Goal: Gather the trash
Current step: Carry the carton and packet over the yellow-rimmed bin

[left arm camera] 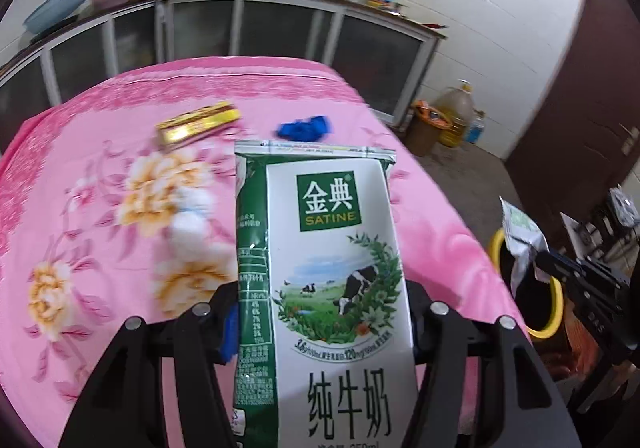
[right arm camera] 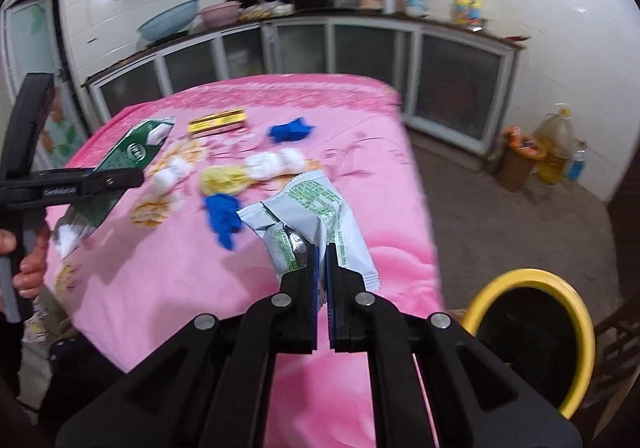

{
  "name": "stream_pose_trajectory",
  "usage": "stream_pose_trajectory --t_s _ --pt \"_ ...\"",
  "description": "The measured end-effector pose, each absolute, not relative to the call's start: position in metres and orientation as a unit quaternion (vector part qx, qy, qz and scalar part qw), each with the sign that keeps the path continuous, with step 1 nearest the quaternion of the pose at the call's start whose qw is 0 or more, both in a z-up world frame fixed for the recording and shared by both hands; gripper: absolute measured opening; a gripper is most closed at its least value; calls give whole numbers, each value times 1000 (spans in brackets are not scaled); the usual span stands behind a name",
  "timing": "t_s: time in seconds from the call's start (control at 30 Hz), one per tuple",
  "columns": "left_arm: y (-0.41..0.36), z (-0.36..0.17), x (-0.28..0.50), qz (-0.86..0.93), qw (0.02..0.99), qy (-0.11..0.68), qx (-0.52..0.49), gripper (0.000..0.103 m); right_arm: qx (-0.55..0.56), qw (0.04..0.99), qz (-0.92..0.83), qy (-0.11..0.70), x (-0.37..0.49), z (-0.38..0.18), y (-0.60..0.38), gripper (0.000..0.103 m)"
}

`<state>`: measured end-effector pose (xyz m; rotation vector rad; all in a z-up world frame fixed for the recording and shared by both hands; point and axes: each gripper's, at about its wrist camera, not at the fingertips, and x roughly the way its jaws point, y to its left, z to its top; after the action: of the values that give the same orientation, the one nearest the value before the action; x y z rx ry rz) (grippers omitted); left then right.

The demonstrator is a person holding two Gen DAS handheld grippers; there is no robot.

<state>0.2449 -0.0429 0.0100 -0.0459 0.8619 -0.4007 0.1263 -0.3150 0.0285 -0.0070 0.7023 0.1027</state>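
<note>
The left hand-held gripper [left arm camera: 320, 312] holds a milk carton [left arm camera: 324, 288] above the pink tabletop [left arm camera: 100, 168]. The right hand-held gripper [right arm camera: 323, 268] is closed on a torn wrapper [right arm camera: 312, 216], near the yellow bin [right arm camera: 532, 328].

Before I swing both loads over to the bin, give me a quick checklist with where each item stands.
1. Left gripper holds the milk carton between its fingers: ok.
2. Right gripper is shut on the torn wrapper: ok.
3. Wrapper grip is secure: cannot tell; only one edge is pinched and the rest sticks out loose.
4. Yellow-rimmed bin stands open beside the table, at the right: ok.
5. Both loads are over the bin mouth: not ok; carton and wrapper show above the pink tablecloth.
6. Table is cleared: not ok; blue gloves, cotton balls and a gold box are left.
</note>
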Motion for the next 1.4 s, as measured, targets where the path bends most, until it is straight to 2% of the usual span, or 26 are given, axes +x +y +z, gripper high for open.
stream_pose_trajectory --t_s 0.37,0.67,1.13,1.4 --pt "-160 18 233 -308 869 387 14 56 11 949 -77 305 76 30 -399 4" --pt "-238 8 228 -364 843 395 33 56 54 944 -158 285 41 26 -469 4" --pt "-334 -19 216 -425 803 412 69 56 169 922 -172 304 22 -2 -549 4" --pt "-377 -41 214 -444 788 417 92 56 183 907 -191 328 33 -23 -563 4"
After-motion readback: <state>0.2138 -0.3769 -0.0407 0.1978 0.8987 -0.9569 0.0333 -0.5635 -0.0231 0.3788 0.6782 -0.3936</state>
